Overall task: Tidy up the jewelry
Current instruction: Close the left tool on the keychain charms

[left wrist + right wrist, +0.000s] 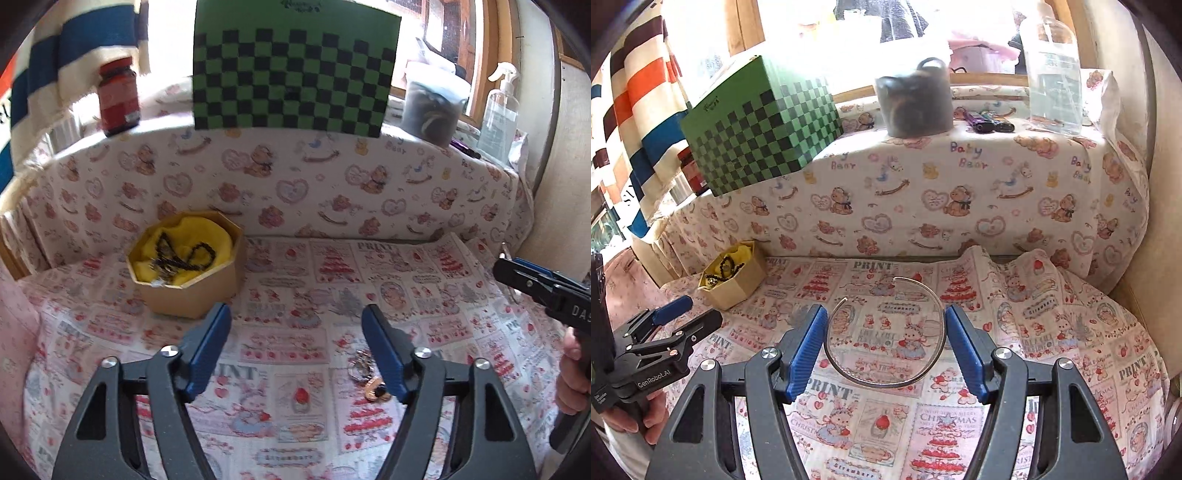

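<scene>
Two hand-held grippers are ours. Our right hand-held gripper (886,332) clamps a silver bangle (886,369) between its blue pads, lifted above the printed cloth (1052,332). Our left hand-held gripper (295,343) is parted and empty; small trinkets (367,380) lie on the cloth beside its right finger. Dark beads (184,254) rest in the box (192,288) farther left.

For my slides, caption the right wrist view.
Right gripper holds a silver bangle between its fingers over the printed cloth; cardboard jewelry box at left.
</scene>
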Demonstrator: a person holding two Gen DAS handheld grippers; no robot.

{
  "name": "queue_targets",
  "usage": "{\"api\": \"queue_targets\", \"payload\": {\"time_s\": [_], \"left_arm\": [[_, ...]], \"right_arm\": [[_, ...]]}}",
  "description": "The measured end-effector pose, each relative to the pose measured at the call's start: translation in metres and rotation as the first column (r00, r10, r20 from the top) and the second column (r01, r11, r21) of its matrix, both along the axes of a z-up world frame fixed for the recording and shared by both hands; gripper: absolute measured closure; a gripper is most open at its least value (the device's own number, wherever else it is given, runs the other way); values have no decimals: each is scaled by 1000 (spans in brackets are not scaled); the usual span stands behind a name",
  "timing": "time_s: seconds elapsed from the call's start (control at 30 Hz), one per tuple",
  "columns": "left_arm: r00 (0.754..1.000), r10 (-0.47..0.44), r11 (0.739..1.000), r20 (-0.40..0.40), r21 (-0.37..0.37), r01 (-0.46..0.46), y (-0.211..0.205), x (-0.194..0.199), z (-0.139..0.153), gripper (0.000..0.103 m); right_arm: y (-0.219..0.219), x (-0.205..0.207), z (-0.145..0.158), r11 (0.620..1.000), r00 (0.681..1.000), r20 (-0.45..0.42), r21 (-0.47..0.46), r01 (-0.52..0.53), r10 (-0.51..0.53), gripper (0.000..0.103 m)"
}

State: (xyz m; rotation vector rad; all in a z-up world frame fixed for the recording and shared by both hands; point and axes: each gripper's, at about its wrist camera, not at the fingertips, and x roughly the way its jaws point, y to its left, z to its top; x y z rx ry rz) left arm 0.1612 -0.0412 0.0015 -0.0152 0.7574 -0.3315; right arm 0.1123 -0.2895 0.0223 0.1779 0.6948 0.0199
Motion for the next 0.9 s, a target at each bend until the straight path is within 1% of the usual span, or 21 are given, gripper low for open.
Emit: {"api": "queue_targets", "payload": {"time_s": [0.03, 0.07, 0.1, 0.13, 0.2, 0.3, 0.4, 0.57, 0.6, 0.63, 0.7, 0.73, 0.8, 0.9], "left_arm": [[997, -37, 998, -62, -44, 35, -4, 5, -6, 52], [991, -71, 995, -116, -75, 62, -7, 10, -13, 57], [982, -100, 992, -161, -97, 85, -11, 14, -19, 68], [973, -119, 988, -198, -116, 98, -15, 16, -25, 77], [966, -136, 985, -221, -134, 108, -18, 17, -30, 78], [963, -164, 982, -213, -128, 139, -26, 13, -33, 78], [961, -175, 980, -214, -130, 149, -32, 10, -33, 78], [962, -165, 985, -218, -91, 148, -39, 13, -40, 78], [961, -166, 984, -223, -96, 148, -38, 14, -41, 82], [960, -167, 984, -224, -105, 146, -37, 15, -42, 93], [958, -174, 981, -226, -129, 148, -35, 16, -41, 95], [959, -175, 979, -224, -145, 145, -32, 17, -40, 99], [960, -177, 975, -215, -173, 141, -27, 16, -36, 102], [964, -177, 969, -199, -206, 136, -18, 14, -30, 103]], "right_arm": [[-1, 4, -4, 1000, 1000, -9, 6, 14, -14, 35], [1, 8, -6, 1000, 1000, -22, 18, 20, -20, 35], [-2, 9, -7, 999, 999, -38, 31, 18, -17, 35], [-1, 10, -8, 999, 999, -49, 41, 18, -16, 35], [-2, 8, -7, 999, 998, -51, 41, 23, -21, 35], [2, 9, -7, 1000, 999, -47, 21, 19, -18, 35], [2, 7, -7, 999, 999, -48, 33, 9, -8, 35], [4, 6, -7, 999, 999, -51, 32, 7, -5, 35], [4, 6, -7, 999, 999, -51, 31, 8, -6, 35], [4, 6, -7, 1000, 999, -51, 30, 8, -7, 35], [4, 6, -7, 1000, 999, -53, 25, 6, -4, 35], [4, 7, -8, 1000, 999, -54, 22, 6, -5, 35], [4, 7, -8, 1000, 998, -56, 19, 9, -8, 35], [4, 8, -10, 1000, 998, -61, 19, 12, -11, 35]]}}
